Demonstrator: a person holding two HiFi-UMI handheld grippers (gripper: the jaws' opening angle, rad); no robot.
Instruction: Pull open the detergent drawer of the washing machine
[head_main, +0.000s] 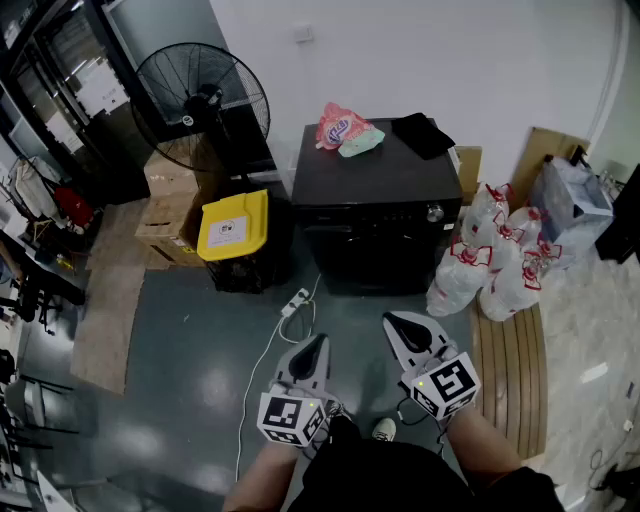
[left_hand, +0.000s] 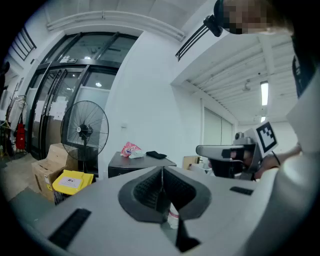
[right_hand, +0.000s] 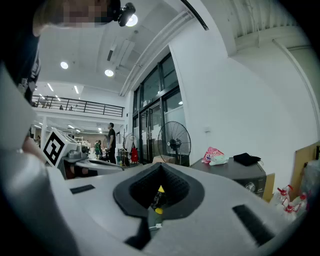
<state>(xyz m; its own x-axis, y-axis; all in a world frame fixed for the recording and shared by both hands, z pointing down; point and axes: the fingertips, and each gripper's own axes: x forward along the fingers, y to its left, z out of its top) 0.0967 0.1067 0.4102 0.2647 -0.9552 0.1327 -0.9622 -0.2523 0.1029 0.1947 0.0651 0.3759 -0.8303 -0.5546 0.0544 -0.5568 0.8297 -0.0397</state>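
Head view: person is facing the far washer (head_main: 378, 215), not yet reaching it.
Closed and empty, left gripper (head_main: 311, 350) and right gripper (head_main: 404, 326) are hanging near, awaiting the approach.

The washing machine (head_main: 380, 215) stands against the back wall. On its top lie a packet (head_main: 340, 128) at the rear left and a folded cloth (head_main: 423, 134) at the rear right. Just left of the machine sits a bin (head_main: 235, 235) (whether they touch cannot be told). Further left are boxes (head_main: 168, 205), with a fan (head_main: 203, 100) behind them. Bags (head_main: 490, 265) cluster at the machine's right. A power strip (head_main: 294, 302) lies on the floor before it. The left gripper (head_main: 318, 343) and right gripper (head_main: 392, 320) sit side by side nearer the person, well apart from the machine.
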